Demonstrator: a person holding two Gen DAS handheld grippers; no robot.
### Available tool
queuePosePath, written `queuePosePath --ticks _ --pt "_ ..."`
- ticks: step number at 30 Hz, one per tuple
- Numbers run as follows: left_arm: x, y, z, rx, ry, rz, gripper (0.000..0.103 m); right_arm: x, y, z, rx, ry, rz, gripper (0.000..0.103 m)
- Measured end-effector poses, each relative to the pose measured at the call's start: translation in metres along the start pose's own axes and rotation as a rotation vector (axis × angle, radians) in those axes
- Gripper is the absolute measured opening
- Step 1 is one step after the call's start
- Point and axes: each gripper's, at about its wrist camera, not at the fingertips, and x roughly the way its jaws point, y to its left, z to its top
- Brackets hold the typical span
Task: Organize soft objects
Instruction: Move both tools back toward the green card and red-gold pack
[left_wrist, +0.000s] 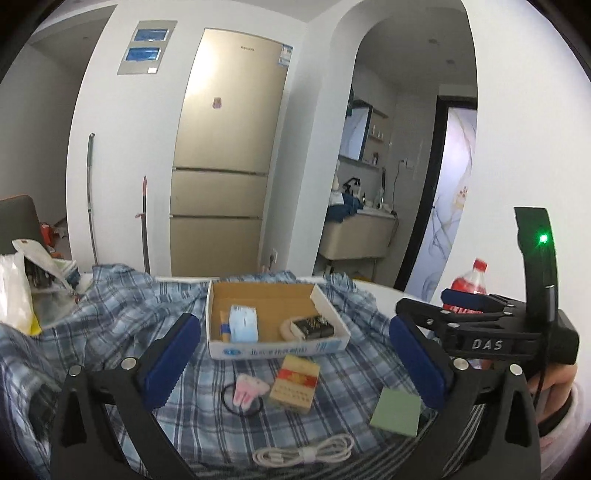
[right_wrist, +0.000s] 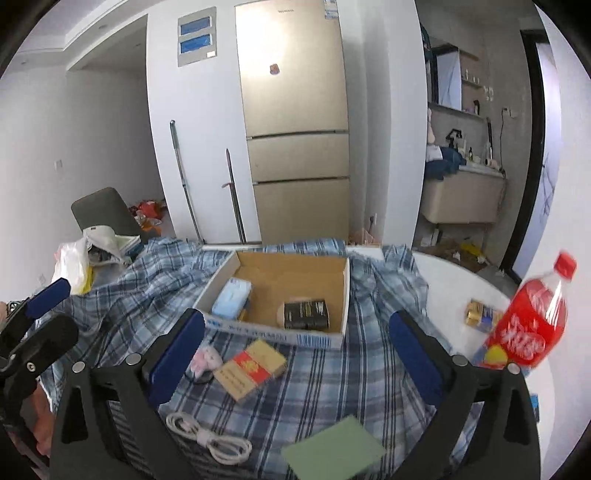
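My left claw (left_wrist: 293, 363) stands wide apart with nothing between its blue pads (left_wrist: 171, 363), and my right claw (right_wrist: 295, 360) is spread just as wide and empty too. Both hang over the blue plaid cloth (left_wrist: 122, 317) that covers the bench (right_wrist: 454, 280).

Between the left claw's fingers lie a pink plush hair tie (left_wrist: 248, 391) with its black loop, and touching it on the right a tan and red packet (left_wrist: 295, 384). Nearer to me lies a coiled white cable (left_wrist: 304, 452), and by the right finger a pale green pad (left_wrist: 397, 411).

Just beyond these sits an open cardboard box (left_wrist: 273, 291). Inside it, on the left, is a light blue pack of masks (left_wrist: 243, 323), and on the right a dark packet (left_wrist: 316, 326) lying against a pale round thing that I cannot make out.

From the right claw's view a red soda bottle (right_wrist: 528, 325) stands at the right on the bare white bench, blurred, with a small gold and blue pack (right_wrist: 480, 315) beside it. At the far left of the cloth are crumpled plastic bags (left_wrist: 18, 284).

Behind the bench stand a gold fridge (left_wrist: 229, 162), two poles leaning on the wall, and an arched opening to a washroom.
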Motion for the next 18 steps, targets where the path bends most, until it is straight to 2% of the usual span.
queuePosePath --ticks 8,12,18 --pt "0.012 0.003 -0.033 0.007 0.075 0.019 0.103 0.007 -0.009 -0.042 0.014 0.088 -0.021 0.100" --pt "0.021 0.009 -0.044 -0.019 0.099 0.014 0.103 0.017 -0.008 -0.061 0.010 0.157 -0.026 0.100" --pt "0.029 0.008 -0.058 0.012 0.127 0.033 0.103 0.028 -0.007 -0.091 0.013 0.271 -0.032 0.100"
